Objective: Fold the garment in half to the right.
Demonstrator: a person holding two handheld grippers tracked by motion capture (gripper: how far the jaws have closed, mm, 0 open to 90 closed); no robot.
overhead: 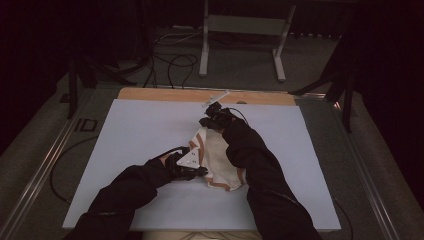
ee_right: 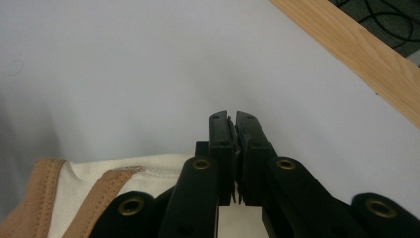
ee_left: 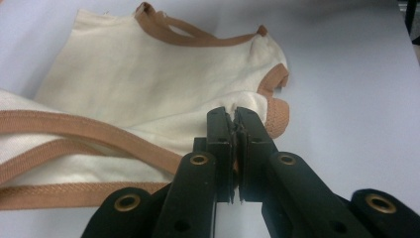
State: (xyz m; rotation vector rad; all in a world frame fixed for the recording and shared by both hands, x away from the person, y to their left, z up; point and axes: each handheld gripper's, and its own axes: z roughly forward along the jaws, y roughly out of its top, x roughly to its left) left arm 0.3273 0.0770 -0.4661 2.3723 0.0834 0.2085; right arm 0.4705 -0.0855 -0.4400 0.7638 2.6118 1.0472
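A cream garment (overhead: 220,160) with tan trim lies crumpled in the middle of the pale board (overhead: 145,130). My left gripper (overhead: 200,171) reaches in at its near left edge. In the left gripper view the jaws are shut, and the tips (ee_left: 233,116) pinch a puckered fold of the garment (ee_left: 148,89) beside its tan hem. My right gripper (overhead: 206,120) is at the garment's far corner, also shut. Its tips (ee_right: 232,116) stick out over bare board, while the garment's stitched edge (ee_right: 99,183) runs in under the jaws and pale cloth shows low between them.
A wooden strip (overhead: 200,95) runs along the board's far edge, also at the upper right of the right gripper view (ee_right: 356,54). Beyond it are cables (overhead: 175,62) and a metal stand (overhead: 242,25) on the floor. A dark tripod leg (overhead: 345,85) stands at the right.
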